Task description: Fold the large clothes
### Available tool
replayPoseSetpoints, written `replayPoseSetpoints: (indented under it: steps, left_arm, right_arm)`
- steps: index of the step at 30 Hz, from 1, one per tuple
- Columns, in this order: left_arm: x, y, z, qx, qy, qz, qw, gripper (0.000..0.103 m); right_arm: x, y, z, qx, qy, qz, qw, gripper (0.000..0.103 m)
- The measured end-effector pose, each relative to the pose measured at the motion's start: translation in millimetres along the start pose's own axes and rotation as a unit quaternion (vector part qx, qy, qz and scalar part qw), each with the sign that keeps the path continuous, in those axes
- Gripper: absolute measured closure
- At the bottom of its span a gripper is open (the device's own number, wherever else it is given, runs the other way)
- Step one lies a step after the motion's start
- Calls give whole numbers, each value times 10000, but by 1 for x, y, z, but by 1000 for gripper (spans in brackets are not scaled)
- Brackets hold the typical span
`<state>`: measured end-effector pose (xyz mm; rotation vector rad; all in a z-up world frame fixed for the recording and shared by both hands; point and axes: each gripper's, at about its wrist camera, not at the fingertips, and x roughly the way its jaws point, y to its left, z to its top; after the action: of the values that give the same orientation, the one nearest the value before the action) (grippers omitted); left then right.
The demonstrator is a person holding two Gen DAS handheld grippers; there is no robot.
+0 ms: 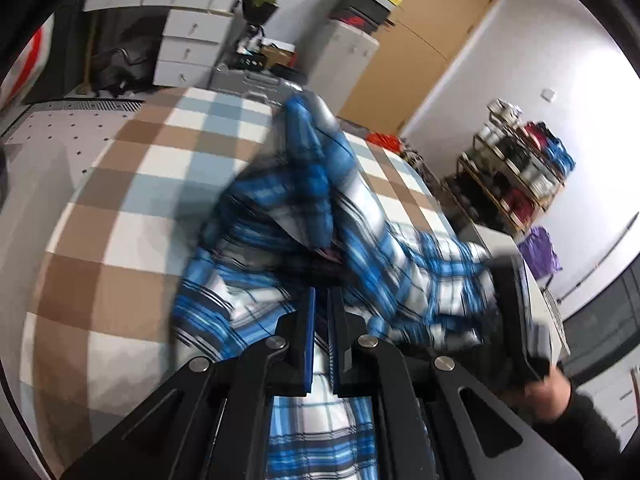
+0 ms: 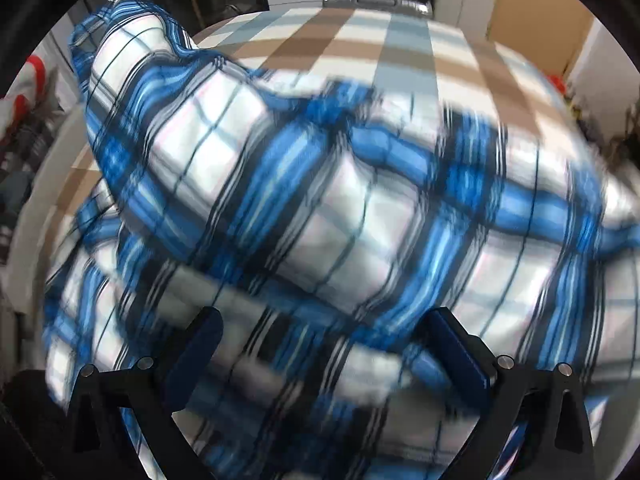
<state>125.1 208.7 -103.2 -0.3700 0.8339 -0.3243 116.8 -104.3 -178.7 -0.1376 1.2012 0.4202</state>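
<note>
Blue-and-white plaid shirt bunched on brown, white and pale-blue checked bed.
Left gripper clamped on shirt fabric at 6 o'clock; right gripper spread wide above shirt, nothing held.

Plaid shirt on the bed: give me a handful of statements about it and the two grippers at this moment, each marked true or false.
1. The left gripper is shut on the blue plaid shirt. True.
2. The right gripper has its fingers clamped together. False: its fingers stand wide apart above the shirt, gripping nothing.
3. The shirt lies flat and neatly folded. False: it is bunched and partly lifted off the checked bedspread.
4. The bedspread has brown, white and pale blue squares. True.
5. The shirt is plain red. False: it is blue, white and black plaid.
</note>
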Motion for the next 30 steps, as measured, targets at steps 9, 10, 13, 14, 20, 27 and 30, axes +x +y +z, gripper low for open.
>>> replayPoseSetpoints:
  steps: [9,10,13,14,20,27,30]
  left_arm:
    - [-15,-15,36,-28,-544,80,9985,25]
    - [-15,-23,48,49,-612,143,9980,23]
    - [0,-28,75,-48,-402,310,9987,23]
    - [10,-27,83,-172,-186,263,9993,23]
    - [65,-12,111,-1013,764,598,9901,23]
    - [88,-11,123,-638,1012,1845,9755,23]
    - [98,-4,116,-864,1429,1539,9739,23]
  right_arm:
    - [-47,-59,-48,1345,-822,1440,9770,0]
    - [-45,-64,-48,1438,-806,1588,9734,0]
    - [-46,-65,-44,1424,-857,1745,9705,0]
    - [-46,-63,-44,1399,-868,1734,9710,0]
    - [-44,-52,-45,1103,-874,1548,9779,0]
    - [-40,-69,-45,1345,-832,1993,9671,0]
    - [-40,-74,-44,1389,-816,2146,9633,0]
